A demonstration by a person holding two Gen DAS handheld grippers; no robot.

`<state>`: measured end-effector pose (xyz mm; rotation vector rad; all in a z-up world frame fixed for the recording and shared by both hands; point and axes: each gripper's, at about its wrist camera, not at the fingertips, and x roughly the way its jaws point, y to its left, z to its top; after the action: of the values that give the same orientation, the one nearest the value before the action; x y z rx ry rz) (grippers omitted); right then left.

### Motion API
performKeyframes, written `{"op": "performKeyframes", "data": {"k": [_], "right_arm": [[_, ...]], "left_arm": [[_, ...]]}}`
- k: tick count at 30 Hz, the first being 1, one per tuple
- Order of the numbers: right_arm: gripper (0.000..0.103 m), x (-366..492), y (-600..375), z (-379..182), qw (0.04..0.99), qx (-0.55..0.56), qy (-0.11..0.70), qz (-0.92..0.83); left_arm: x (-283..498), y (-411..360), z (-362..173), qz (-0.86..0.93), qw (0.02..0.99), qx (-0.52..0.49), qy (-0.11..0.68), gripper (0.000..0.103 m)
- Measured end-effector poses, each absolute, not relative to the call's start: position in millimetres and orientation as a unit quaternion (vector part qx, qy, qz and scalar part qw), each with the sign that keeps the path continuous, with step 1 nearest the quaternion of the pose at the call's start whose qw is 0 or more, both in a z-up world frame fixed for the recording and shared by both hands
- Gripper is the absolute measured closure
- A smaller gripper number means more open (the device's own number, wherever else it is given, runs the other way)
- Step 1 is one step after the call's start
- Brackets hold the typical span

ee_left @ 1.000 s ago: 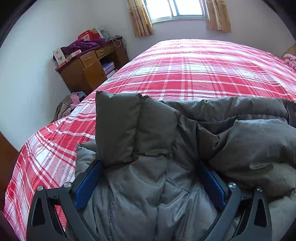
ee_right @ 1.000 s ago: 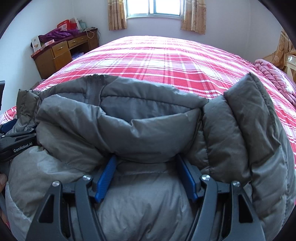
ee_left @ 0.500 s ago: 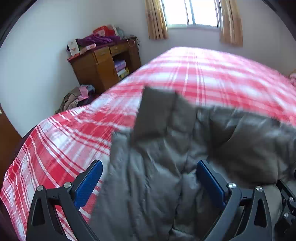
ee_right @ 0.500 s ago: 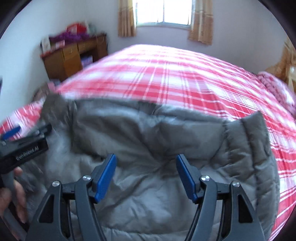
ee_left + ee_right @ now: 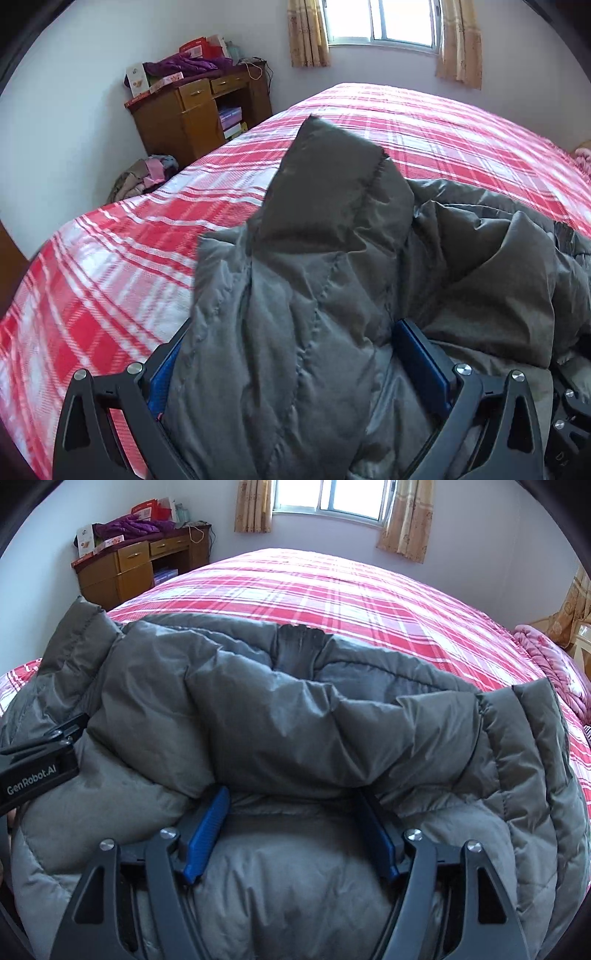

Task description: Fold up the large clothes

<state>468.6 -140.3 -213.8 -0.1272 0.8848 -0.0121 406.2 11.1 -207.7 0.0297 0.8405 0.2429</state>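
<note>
A large grey puffer jacket [image 5: 332, 280] lies bunched on a bed with a red and white plaid cover [image 5: 110, 266]. My left gripper [image 5: 291, 354] has its jaws spread wide, with thick jacket fabric bulging between the blue pads [image 5: 424, 362]. One sleeve end [image 5: 332, 158] sticks up beyond it. My right gripper [image 5: 291, 827] also has wide jaws pressed into the jacket [image 5: 295, 716], its blue pads [image 5: 207, 827] partly under a fold. The left gripper's body [image 5: 37, 768] shows at the left edge of the right wrist view.
A wooden desk [image 5: 192, 114] piled with boxes and purple cloth stands by the far left wall. A heap of clothes [image 5: 144, 177] lies on the floor beside it. A pink blanket [image 5: 546, 664] lies at the bed's right side. A curtained window [image 5: 328, 498] is behind.
Both grippers lifted off the jacket half a second ago and have come back down into it. The jacket's sleeve end now stands higher in the left wrist view.
</note>
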Motion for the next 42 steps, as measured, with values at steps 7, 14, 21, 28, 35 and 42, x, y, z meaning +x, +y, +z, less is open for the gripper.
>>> {"op": "performKeyframes", "data": {"k": [7, 14, 21, 28, 35, 42], "right_arm": [[0.023, 397.4, -139.2, -179.2, 0.920, -0.062, 0.386, -0.002], [0.017, 329.4, -139.3, -192.4, 0.927, -0.060, 0.369, -0.010], [0.016, 340.8, -135.5, -210.9, 0.923, -0.101, 0.372, -0.015], [0.015, 338.6, -134.8, -217.3, 0.924, -0.108, 0.365, -0.028], [0.015, 334.8, -120.7, -216.4, 0.922, -0.115, 0.367, -0.052], [0.016, 329.9, -98.0, -215.2, 0.922, -0.123, 0.363, -0.055]], "left_arm": [[321.4, 47.0, -171.6, 0.108, 0.915, -0.039, 0.387, 0.001], [286.4, 64.9, -214.8, 0.113, 0.889, -0.080, 0.437, 0.001], [287.4, 59.8, -221.7, 0.074, 0.894, -0.125, 0.424, 0.005], [292.0, 35.9, -213.6, -0.015, 0.902, -0.125, 0.413, 0.071], [281.9, 50.5, -189.7, -0.044, 0.913, -0.135, 0.382, 0.095], [250.9, 84.1, -160.4, -0.048, 0.922, -0.165, 0.347, 0.096]]}}
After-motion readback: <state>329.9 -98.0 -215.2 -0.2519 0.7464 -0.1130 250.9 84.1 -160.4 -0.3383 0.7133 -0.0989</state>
